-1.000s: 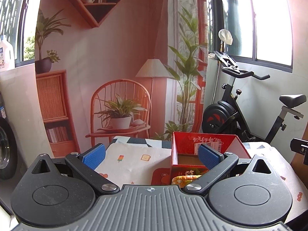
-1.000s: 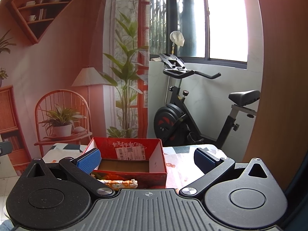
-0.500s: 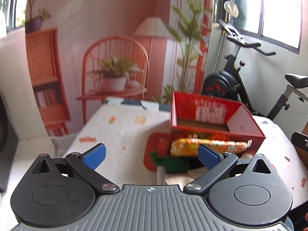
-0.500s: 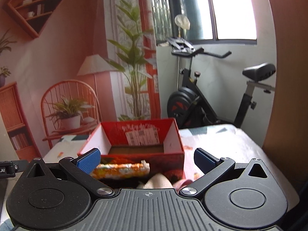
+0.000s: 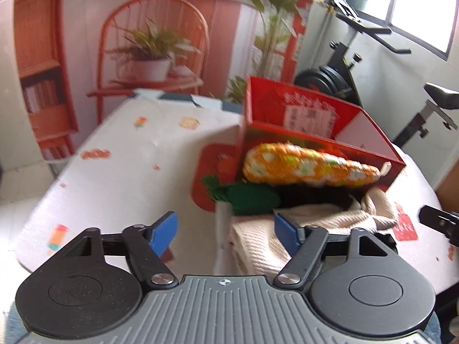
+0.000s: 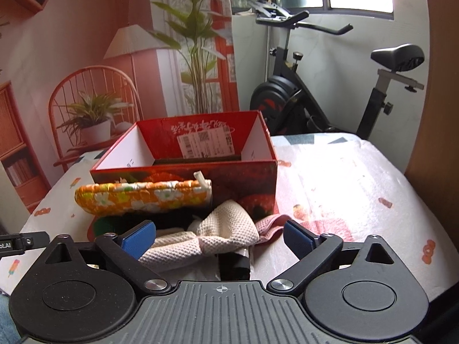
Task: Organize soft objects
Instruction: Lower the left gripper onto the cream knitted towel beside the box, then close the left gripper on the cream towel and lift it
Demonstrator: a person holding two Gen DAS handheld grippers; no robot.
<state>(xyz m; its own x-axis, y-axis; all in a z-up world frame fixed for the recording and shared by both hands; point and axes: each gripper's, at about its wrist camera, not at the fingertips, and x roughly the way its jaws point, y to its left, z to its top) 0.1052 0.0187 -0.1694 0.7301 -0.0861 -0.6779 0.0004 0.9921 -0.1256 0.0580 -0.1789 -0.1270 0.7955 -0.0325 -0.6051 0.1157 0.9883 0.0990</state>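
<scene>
A pile of soft things lies on the table in front of an open red cardboard box [image 5: 370, 146] [image 6: 246, 172]. On top is an orange flowered pouch [image 5: 304, 169] [image 6: 143, 197]. Under it are a green knitted piece [image 5: 246, 197], a beige knitted cloth [image 5: 287, 229] [image 6: 218, 235] and a pink cloth [image 6: 269, 223]. My left gripper [image 5: 225, 233] is open and empty, just before the pile's left end. My right gripper [image 6: 219, 236] is open and empty, with the beige cloth between its fingers.
The table has a white cloth with small prints [image 5: 120, 166] [image 6: 344, 189]. An exercise bike [image 6: 315, 91] stands behind the table at the right. A printed backdrop with a chair and plants [image 5: 152, 43] hangs behind.
Both grippers have tipped down and moved toward the pile, which now shows fully. Both stay open and empty.
</scene>
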